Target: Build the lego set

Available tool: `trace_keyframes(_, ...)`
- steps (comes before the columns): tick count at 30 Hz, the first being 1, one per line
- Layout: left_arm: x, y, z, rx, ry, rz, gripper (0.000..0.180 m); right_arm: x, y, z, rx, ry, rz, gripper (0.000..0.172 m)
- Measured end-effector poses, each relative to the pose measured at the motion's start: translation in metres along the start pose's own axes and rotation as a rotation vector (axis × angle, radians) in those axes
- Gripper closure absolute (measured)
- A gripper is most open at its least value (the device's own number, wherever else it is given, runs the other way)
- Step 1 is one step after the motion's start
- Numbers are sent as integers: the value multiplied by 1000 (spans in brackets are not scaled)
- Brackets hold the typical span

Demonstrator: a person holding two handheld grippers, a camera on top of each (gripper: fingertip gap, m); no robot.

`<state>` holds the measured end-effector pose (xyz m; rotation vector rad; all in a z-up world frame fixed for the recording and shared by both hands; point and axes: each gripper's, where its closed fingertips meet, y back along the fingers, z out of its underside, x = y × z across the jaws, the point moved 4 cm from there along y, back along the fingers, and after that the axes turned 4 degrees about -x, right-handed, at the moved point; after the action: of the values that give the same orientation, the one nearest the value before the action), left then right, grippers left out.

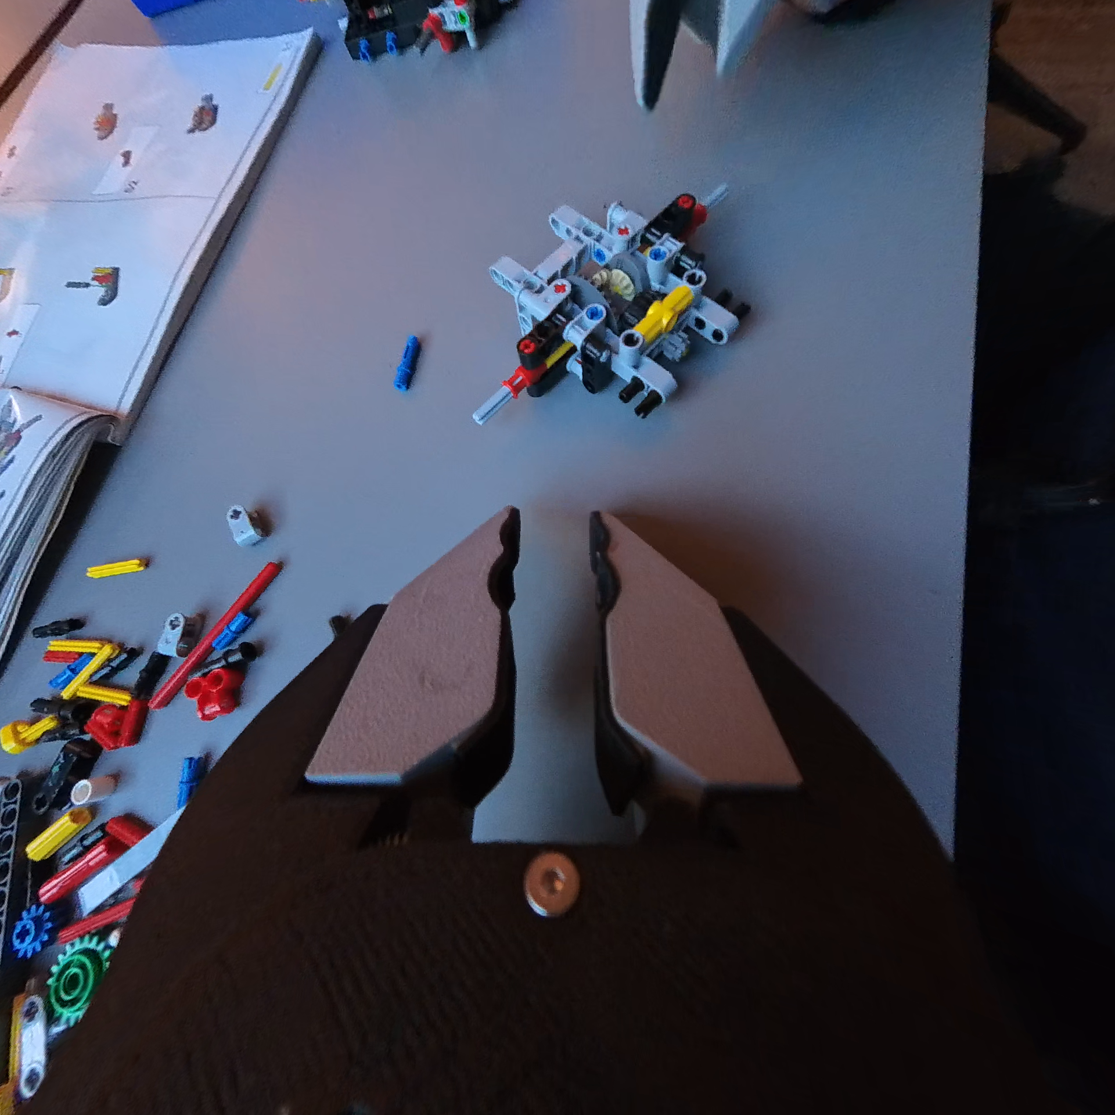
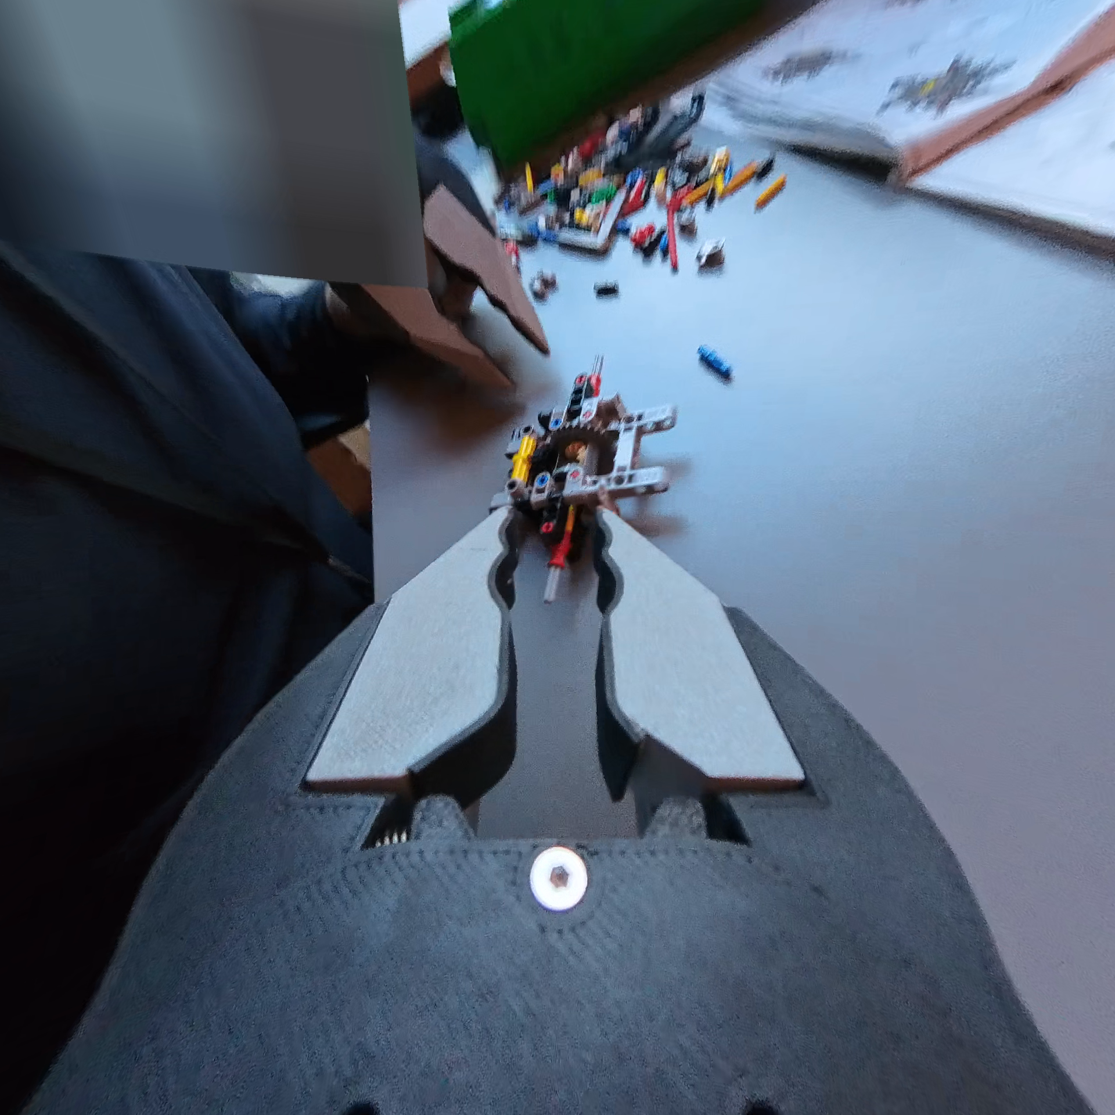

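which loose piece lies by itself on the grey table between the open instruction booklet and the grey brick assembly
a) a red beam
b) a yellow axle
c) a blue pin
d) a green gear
c: in the left wrist view a lone blue pin lies on the grey table, between the open instruction booklet and the grey brick assembly; the other coloured pieces sit in the pile of loose parts nearer the camera.

A small toy-brick assembly (image 1: pixel 615 301) of grey beams, black and red connectors, a yellow piece and a tan gear lies flat on the grey desk (image 1: pixel 422 470), its grey axle (image 2: pixel 552 582) reaching between the right gripper (image 2: pixel 552 525)'s parted jaws.
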<state>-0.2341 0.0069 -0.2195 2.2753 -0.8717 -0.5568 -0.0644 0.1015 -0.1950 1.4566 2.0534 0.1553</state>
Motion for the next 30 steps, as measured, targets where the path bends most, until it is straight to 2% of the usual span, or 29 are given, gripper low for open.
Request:
trace_keyframes(4,-1,2,-1,18,-17,-32,166,8,28,-17,223,-26,-79,152)
trace_keyframes(8,0,0,-1,8,-54,-79,167,16,47,-24,372,-19,-18,142)
trace_keyframes(17,1,-7,4,-73,-173,-236,173,11,49,-22,378,-13,-26,143)
trace_keyframes(25,-10,-4,3,-53,-62,-226,172,6,53,-17,387,-29,-24,143)
trace_keyframes(30,-9,-6,5,-72,-73,-222,172,5,49,-17,356,-14,-3,145)
